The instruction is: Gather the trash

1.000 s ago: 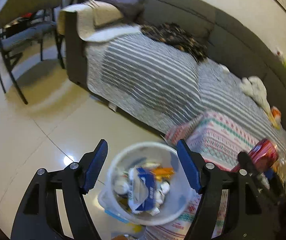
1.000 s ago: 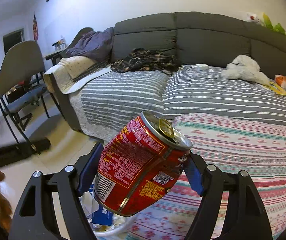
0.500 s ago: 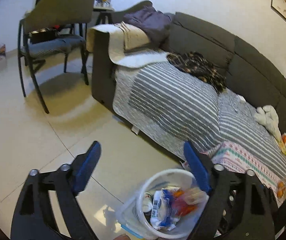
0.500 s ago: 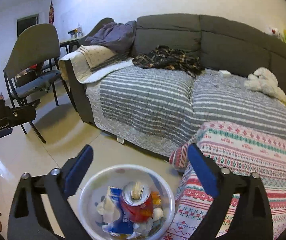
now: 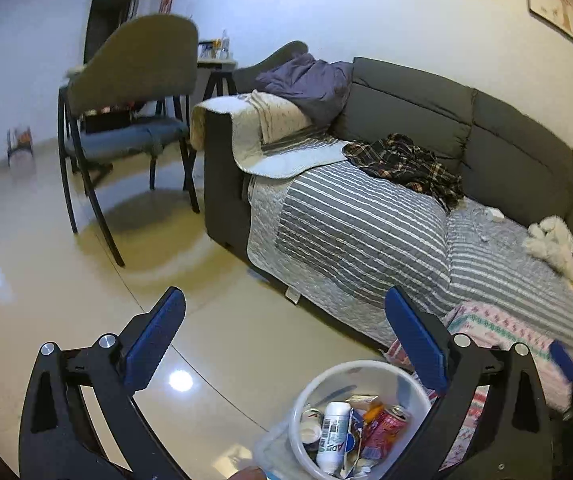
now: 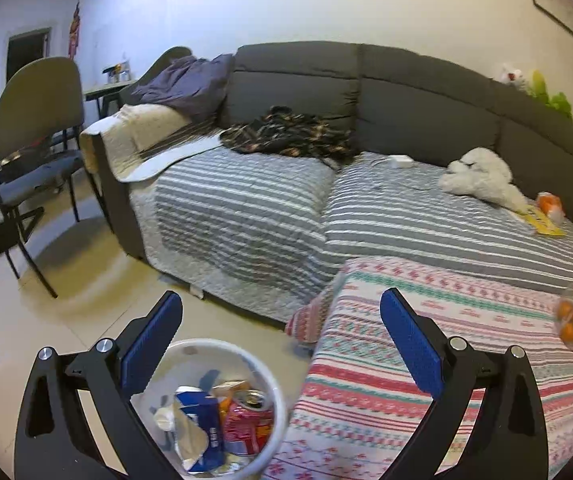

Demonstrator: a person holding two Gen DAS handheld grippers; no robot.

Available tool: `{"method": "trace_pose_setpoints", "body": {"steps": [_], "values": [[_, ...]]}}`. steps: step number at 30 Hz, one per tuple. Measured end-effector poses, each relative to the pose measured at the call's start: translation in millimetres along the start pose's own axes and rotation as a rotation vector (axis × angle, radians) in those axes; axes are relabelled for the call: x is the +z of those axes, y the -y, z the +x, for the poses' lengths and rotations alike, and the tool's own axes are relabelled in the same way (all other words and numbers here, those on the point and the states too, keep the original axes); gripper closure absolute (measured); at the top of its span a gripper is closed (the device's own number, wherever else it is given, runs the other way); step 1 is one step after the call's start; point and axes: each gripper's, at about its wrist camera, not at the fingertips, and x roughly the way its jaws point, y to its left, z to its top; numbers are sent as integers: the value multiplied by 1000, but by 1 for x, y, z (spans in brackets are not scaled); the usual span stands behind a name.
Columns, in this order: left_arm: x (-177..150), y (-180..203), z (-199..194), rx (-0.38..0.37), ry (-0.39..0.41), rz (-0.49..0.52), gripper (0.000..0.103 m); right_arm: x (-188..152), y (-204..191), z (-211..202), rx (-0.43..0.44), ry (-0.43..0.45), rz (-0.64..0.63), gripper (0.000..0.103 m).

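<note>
The red can (image 6: 248, 420), earlier clamped in the right gripper (image 6: 280, 344), now lies in the white bin (image 6: 274, 384) among other trash. Right jaws stand wide and empty; the left gripper (image 5: 284, 340) is opening, nothing between its pads.

Landmark = white bin (image 6: 222, 408) on floor. Its mouth is open from above but trash fills the inside: red can (image 6: 246, 420), blue carton (image 6: 202, 432). Left of bin: bare tile floor (image 5: 66, 300), wide free room up to the chair (image 5: 126, 120). Right of bin: patterned cloth (image 6: 426, 340) just beside the rim, blocks. Behind bin: sofa (image 6: 246, 208) closes that side.
</note>
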Motion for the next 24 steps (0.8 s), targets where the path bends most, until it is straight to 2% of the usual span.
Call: {"method": "trace_pose_setpoints", "body": {"steps": [5, 11, 15, 21, 24], "values": [[-11, 36, -18, 69, 90, 143, 7, 5, 23, -16, -42, 28, 20, 7], [-14, 63, -34, 15, 119, 148, 7, 7, 56, -39, -90, 69, 39, 7], [-18, 87, -39, 9, 109, 183, 7, 7, 79, -53, -135, 99, 51, 7], [-24, 116, -52, -57, 99, 185, 7, 4, 120, -69, -196, 129, 86, 7], [-27, 128, -60, -82, 134, 178, 7, 0, 142, -77, -236, 143, 103, 7]]}}
